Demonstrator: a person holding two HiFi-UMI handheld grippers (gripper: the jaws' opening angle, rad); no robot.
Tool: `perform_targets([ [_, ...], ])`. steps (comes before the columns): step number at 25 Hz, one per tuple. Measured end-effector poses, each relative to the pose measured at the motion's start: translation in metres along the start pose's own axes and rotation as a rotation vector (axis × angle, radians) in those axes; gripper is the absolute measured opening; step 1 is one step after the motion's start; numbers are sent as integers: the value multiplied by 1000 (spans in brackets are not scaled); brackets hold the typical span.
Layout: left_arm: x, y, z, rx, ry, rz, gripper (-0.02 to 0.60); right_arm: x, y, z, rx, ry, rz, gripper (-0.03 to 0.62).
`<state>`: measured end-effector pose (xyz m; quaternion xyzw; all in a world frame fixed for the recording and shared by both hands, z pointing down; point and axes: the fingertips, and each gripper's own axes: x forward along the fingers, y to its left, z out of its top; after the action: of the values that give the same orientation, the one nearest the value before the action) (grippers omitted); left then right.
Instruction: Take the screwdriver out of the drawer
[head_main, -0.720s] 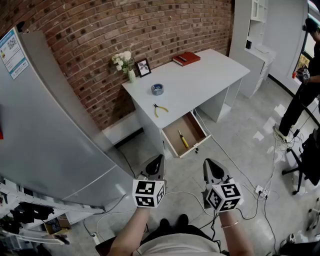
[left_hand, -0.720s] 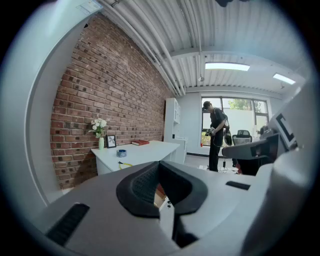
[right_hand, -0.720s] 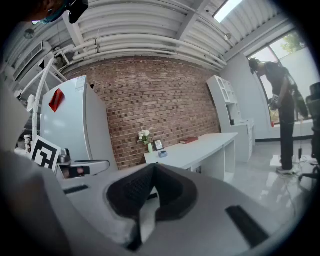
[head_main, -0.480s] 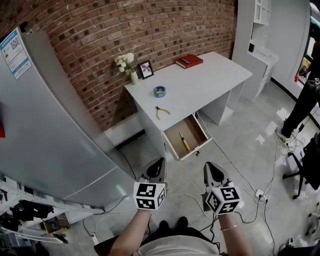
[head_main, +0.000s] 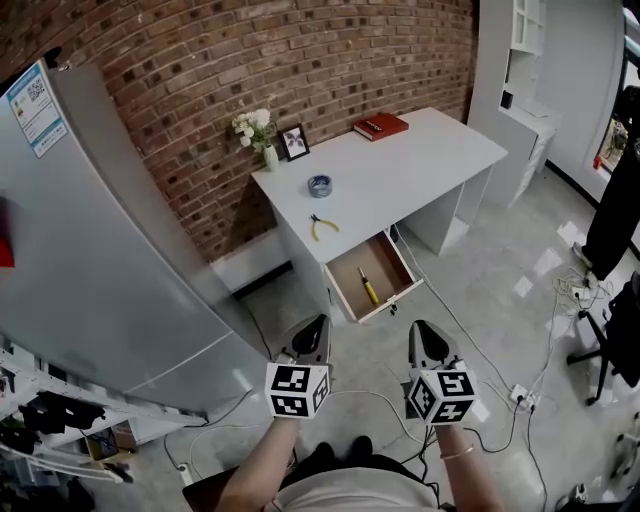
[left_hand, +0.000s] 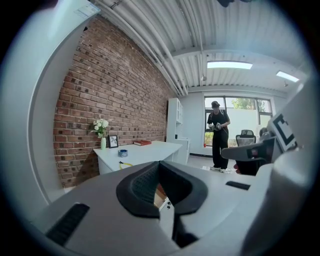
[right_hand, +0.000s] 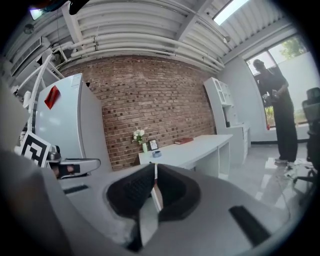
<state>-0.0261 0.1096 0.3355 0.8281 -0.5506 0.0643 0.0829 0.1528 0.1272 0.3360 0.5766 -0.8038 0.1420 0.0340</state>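
A yellow-handled screwdriver (head_main: 367, 287) lies in the open wooden drawer (head_main: 345, 278) that sticks out below the white desk (head_main: 400, 165). Both grippers hang well short of the drawer, over the grey floor. My left gripper (head_main: 313, 330) is shut with nothing in it, and its pads meet in the left gripper view (left_hand: 159, 181). My right gripper (head_main: 424, 335) is shut and empty too, its jaws together in the right gripper view (right_hand: 154, 184).
Yellow pliers (head_main: 320, 225), a blue tape roll (head_main: 319, 185), a vase of flowers (head_main: 257, 131), a picture frame (head_main: 294, 142) and a red book (head_main: 380, 126) sit on the desk. A grey fridge (head_main: 90, 260) stands at left. Cables (head_main: 520, 395) trail on the floor; a person (head_main: 612, 210) stands at right.
The view has shifted slightly, so the desk and drawer sit a little farther right and lower. Both grippers stay shut in the same place. The person at right has moved toward the frame edge.
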Motion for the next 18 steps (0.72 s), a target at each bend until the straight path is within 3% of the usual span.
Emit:
perform_targets([
  [18,10,-6,-10,-14,30,38,-9,15,-13,-10,-37,57,65,66],
])
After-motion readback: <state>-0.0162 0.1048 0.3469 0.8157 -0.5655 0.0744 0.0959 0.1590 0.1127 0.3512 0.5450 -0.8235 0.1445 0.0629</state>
